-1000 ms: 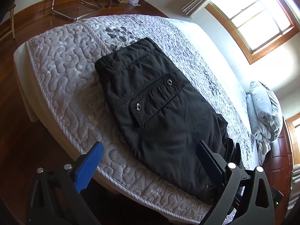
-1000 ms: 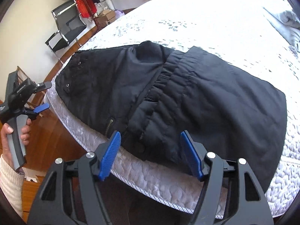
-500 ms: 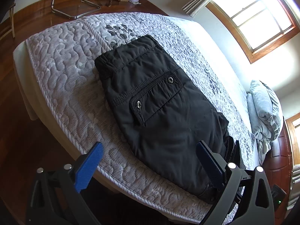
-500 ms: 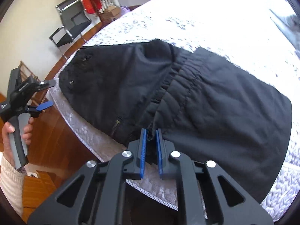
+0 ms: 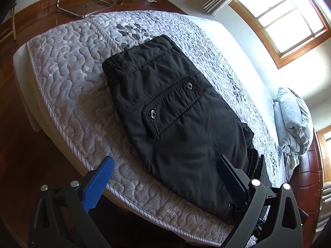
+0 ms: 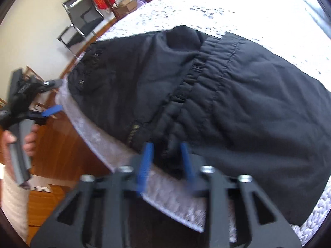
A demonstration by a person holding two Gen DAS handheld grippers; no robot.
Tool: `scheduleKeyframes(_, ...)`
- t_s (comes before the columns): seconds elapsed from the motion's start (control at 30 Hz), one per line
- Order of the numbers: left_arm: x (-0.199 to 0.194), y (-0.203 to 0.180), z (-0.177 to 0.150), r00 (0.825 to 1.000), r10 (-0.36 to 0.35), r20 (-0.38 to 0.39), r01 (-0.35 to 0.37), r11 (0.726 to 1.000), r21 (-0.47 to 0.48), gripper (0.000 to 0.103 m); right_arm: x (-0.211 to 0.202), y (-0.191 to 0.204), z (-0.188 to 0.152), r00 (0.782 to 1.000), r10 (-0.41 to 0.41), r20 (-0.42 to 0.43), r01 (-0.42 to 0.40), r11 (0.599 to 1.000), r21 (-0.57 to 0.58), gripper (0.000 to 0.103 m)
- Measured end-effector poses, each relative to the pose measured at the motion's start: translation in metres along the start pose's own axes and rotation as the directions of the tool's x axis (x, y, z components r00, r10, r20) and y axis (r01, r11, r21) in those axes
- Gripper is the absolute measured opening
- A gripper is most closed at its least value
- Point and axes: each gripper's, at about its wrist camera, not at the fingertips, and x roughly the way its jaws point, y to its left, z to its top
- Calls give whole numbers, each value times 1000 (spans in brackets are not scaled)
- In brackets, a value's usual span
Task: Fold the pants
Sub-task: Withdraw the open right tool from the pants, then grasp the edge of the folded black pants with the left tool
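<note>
Quilted mattress [image 5: 68, 86], black pants [image 5: 175, 113] at frame centre.
My right gripper [image 6: 166, 161] is opening around the waistband (blurred); left gripper [image 5: 165, 177] fingers wide.

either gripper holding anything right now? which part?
Nothing is gripped. Left gripper is open, above the mattress edge. Right gripper has its jaws opening, with the waistband edge of the pants between them.

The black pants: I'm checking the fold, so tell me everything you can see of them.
The black pants lie folded on the quilted mattress near its edge, of matte woven-looking fabric. A flapped pocket with two metal snaps faces up; the gathered waistband and a brass zipper show. The right tongs, opening, straddle a waistband fold.
</note>
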Motion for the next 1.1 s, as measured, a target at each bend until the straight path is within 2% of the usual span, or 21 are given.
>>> scheduleKeyframes(0.07,-1,2,2,1000,4,4,-4,1000,-6,99,-17,-7,-2,999,3,34,-4,1000,17,43)
scheduleKeyframes(0.2,-4,11,7,1000,23,14,-23,999,-24,99,-53,-36,-9,994,6,113,-18,995,103,57)
scheduleKeyframes(0.37,-2,32,15,999,34,3,-33,996,-77,99,-95,-97,-26,980,-89,180,39,965,260,59)
scheduleKeyframes(0.53,4,52,26,999,-45,-4,43,986,-164,99,-115,-156,-52,968,-156,197,60,904,424,61)
scheduleKeyframes(0.73,15,62,41,989,-151,3,147,959,-242,99,-117,-183,-75,964,-183,195,62,861,505,61)
scheduleKeyframes(0.87,33,68,49,982,-187,-4,178,937,-299,99,-114,-187,-81,964,-184,190,62,856,514,61)
scheduleKeyframes(1.0,53,78,53,963,-270,4,252,895,-367,99,-110,-184,-79,965,-187,184,71,862,502,61)
scheduleKeyframes(1.1,64,83,53,955,-296,22,279,871,-404,99,-110,-182,-75,964,-196,181,84,868,490,61)
